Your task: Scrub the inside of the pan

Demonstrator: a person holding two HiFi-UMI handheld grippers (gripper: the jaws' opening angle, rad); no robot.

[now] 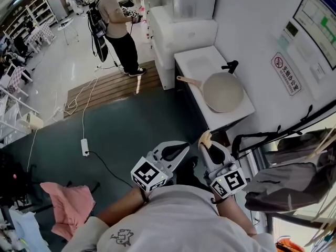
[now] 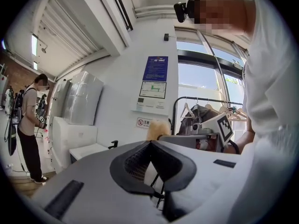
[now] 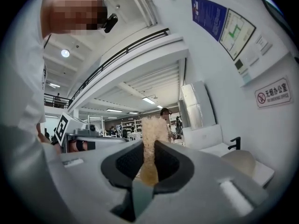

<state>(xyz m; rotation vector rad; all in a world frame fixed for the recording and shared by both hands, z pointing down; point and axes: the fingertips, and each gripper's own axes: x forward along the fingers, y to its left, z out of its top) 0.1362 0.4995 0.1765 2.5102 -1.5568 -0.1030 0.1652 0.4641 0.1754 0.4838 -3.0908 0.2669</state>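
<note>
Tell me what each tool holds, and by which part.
The right tool pinches a tan sponge by its near end; the rest sticks out past the tips. The left tool is shut, holding nothing.

Left tool (image 2: 150, 143) filled the lower frame, jaws shut tip to tip, nothing between them. Just past the tips, toward 1 o'clock, a tan scrubber (image 2: 158, 129) poked up beside the right tool (image 2: 205, 136) with its marker cube (image 2: 223, 127). White worktop (image 2: 86, 151) at 8 o'clock, black tap (image 2: 113, 144) on its edge. A person (image 2: 29, 125) stood at 9 o'clock. Blue poster (image 2: 155, 69) and red sign (image 2: 144, 122) on the wall at 12. Clothes rail (image 2: 205, 99) with hangers at 2 o'clock. White sleeve (image 2: 275, 115) covered 3 o'clock.
</note>
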